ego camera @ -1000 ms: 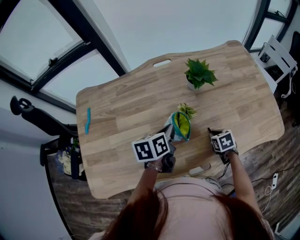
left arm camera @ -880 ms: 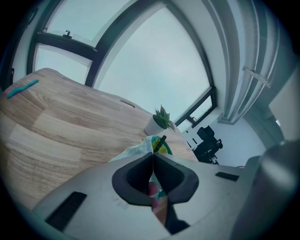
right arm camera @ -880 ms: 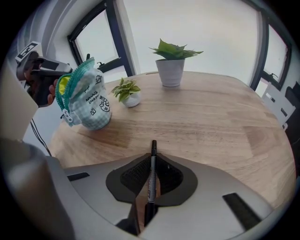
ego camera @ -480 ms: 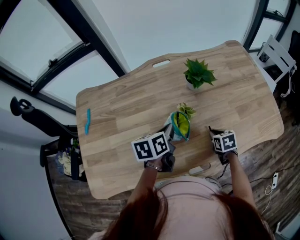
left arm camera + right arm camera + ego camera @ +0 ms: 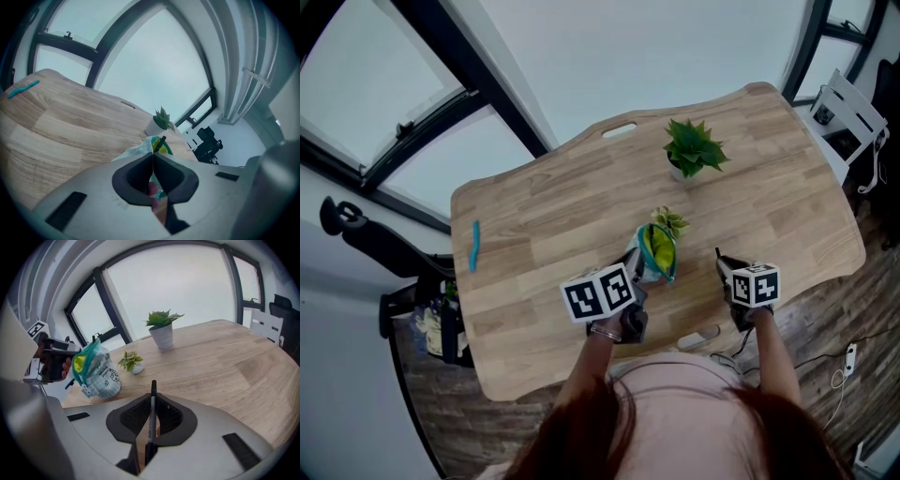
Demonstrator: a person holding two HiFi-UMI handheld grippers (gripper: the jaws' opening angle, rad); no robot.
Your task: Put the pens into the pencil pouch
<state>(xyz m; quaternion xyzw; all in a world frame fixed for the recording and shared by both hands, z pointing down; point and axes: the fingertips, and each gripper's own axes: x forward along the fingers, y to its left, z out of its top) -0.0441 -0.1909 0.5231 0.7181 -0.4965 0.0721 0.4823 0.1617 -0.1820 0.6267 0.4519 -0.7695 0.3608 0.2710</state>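
Our left claw (image 5: 152, 161) is pinched fully together on a fold of the pencil pouch (image 5: 656, 251). It holds the pouch upright near the front of the surface (image 5: 562, 206), with the zipped mouth gaping and the yellow lining showing. Our right claw (image 5: 153, 401) is narrowed onto a dark pen (image 5: 151, 427), which lies along the slot between the jaws with its tip poking just past them. That claw hangs off to the right of the pouch, apart from it.

The main risk, as we judge it, is the entry. The mouth is a soft slit rather than a rigid ring, so a pen arriving off-line may strike the zipper edge, push the fabric shut, or glance off the outside. Because we grip only a thin pinch of cloth, a hard poke could also tug the pouch out of the left claw or tip it over.

The pen is clamped along its length rather than across it. If we release it while the tip is only barely inside, it may topple out and roll on the surface.

The small plant (image 5: 672, 222) stands just behind the pouch, and a wide swing could knock it. A teal pen (image 5: 474, 242) lies at the far left edge of the surface, where a careless nudge would send it off.
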